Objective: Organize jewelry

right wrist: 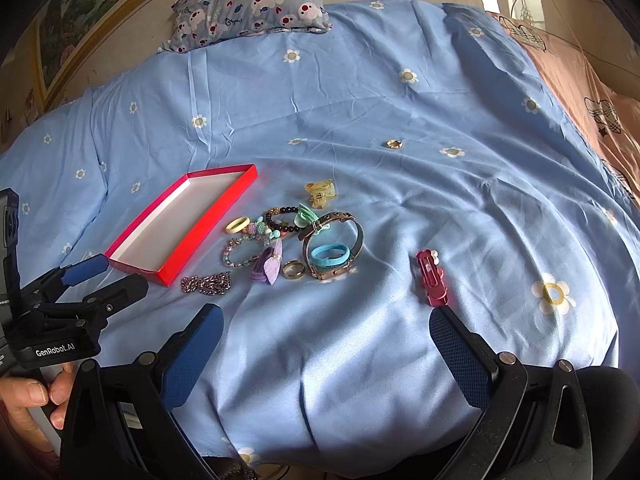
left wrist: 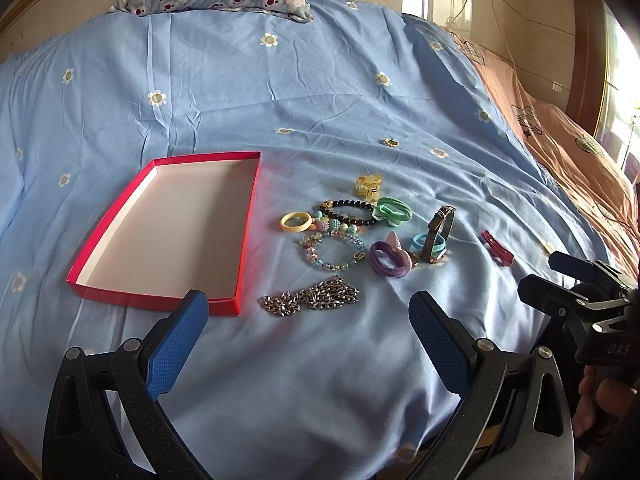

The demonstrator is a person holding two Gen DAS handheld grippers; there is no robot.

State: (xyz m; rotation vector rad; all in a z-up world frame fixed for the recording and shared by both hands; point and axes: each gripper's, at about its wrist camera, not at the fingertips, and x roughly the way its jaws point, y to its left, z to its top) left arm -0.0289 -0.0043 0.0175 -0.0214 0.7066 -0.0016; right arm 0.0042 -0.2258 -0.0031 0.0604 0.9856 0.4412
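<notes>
While both tongs, left gripper (left wrist: pixel 308 316) and right gripper (right wrist: pixel 326 326), gape released: jewelry pile (left wrist: pixel 344 232) just beyond fingertips, right of red tray (left wrist: pixel 168 232); beaded, colourful, tangled.

Black tongs (left wrist: pixel 308 308) with blue textured pads (left wrist: pixel 178 344).

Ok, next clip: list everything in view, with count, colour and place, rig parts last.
Shallow cardboard box lid: one, red outside, white inside, left of the jewelry, nothing in it.
Metal chain: one, silver, nearest, beside the lid's corner.
Beaded bracelets: three, pastel, black and mixed, middle of the pile.
Plastic rings: two, cream and blue.
Hair ties: two, purple and green.
Wristwatch: one, brown strap, around the blue ring.
Claw clip: one, yellow, behind the pile.
Hair clip: one, red, apart at right.
Gold rings: two, one far back, one by the watch.
Pillow: one, patterned, at the head.
Left gripper: open.
Right gripper: open.
</notes>
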